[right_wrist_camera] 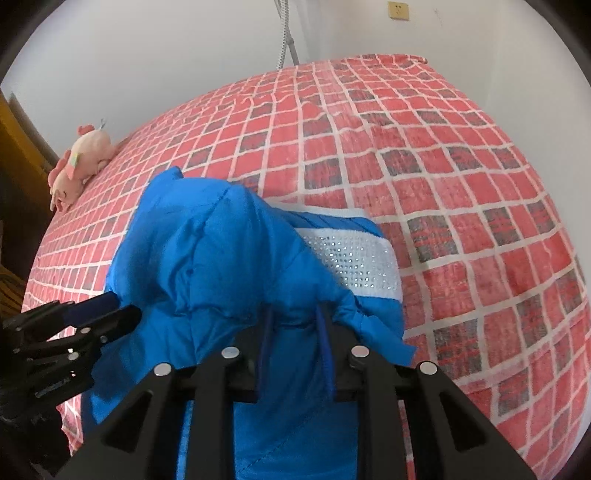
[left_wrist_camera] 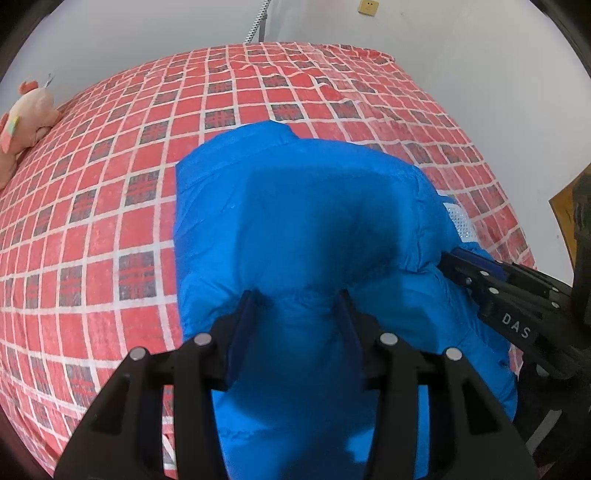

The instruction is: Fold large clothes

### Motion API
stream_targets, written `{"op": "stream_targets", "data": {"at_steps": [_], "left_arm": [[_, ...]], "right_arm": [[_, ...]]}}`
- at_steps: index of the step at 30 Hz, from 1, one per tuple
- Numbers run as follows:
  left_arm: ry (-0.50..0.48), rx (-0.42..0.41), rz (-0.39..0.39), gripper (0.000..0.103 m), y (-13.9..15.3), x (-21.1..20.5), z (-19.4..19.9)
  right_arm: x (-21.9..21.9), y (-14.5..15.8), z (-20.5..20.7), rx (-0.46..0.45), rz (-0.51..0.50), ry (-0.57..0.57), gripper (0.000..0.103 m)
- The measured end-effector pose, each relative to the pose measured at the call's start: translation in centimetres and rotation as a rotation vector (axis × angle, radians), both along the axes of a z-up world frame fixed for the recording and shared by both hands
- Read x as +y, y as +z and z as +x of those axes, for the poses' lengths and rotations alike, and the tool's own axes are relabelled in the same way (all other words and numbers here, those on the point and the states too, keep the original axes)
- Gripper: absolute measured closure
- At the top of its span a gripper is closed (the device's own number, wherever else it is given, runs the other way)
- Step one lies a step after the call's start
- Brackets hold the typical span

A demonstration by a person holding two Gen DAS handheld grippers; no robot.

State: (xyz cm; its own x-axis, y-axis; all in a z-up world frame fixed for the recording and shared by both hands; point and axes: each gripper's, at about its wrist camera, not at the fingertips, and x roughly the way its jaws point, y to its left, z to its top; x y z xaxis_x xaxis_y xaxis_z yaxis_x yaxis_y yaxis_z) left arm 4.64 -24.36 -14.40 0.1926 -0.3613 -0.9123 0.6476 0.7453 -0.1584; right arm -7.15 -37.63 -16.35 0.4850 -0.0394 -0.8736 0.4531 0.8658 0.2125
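Note:
A puffy blue jacket lies bunched on a bed with a red checked sheet. My left gripper is shut on a gathered fold at the jacket's near edge, and creases pull in toward its fingers. To its right, my right gripper pinches another fold of the same edge in a narrower grip. Each gripper shows in the other's view: the right gripper at the jacket's right side, the left gripper at its left. A white studded mesh panel shows on the jacket's right side.
A pink plush toy lies at the bed's left edge. White walls stand behind the bed, with a hose and a wall socket. Wooden furniture stands at the left.

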Motion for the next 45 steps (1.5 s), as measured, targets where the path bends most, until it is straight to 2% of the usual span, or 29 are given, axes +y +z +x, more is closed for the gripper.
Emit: {"op": "stream_targets", "data": {"at_steps": [17, 31, 35, 37, 38, 40, 43, 45], "left_arm": [[-0.018, 0.000, 0.001, 0.056, -1.8, -1.3, 1.0], [0.010, -0.031, -0.024, 0.055, -2.4, -1.1, 0.9], [0.011, -0.031, -0.034, 0.055, -2.1, -0.9, 0.9], [0.023, -0.024, -0.039, 0.053, -1.4, -0.1, 1.0], [0.038, -0.015, -0.046, 0.052, -0.9, 0.6, 1.0], [0.085, -0.002, -0.066, 0.036, 0.2, 2.6, 1.1], [0.135, 0.018, -0.077, 0.033, 0.7, 5.7, 0.9], [0.155, 0.071, -0.086, 0.029, 0.5, 7.9, 0.6]], "right_arm": [[-0.5, -1.9, 0.9, -0.001, -0.008, 0.006, 0.081], [-0.1, -2.5, 0.5, -0.059, -0.053, -0.017, 0.081], [-0.5, -1.7, 0.3, -0.065, -0.015, -0.013, 0.080], [-0.6, -0.6, -0.6, -0.082, 0.020, -0.025, 0.075], [-0.6, 0.3, -1.4, -0.097, 0.035, -0.031, 0.068], [-0.6, 1.3, -2.6, -0.111, 0.048, -0.044, 0.058], [-0.4, 2.7, -5.1, -0.110, 0.062, -0.053, 0.048], [-0.1, 3.3, -6.6, -0.078, 0.041, -0.059, 0.028]]}}
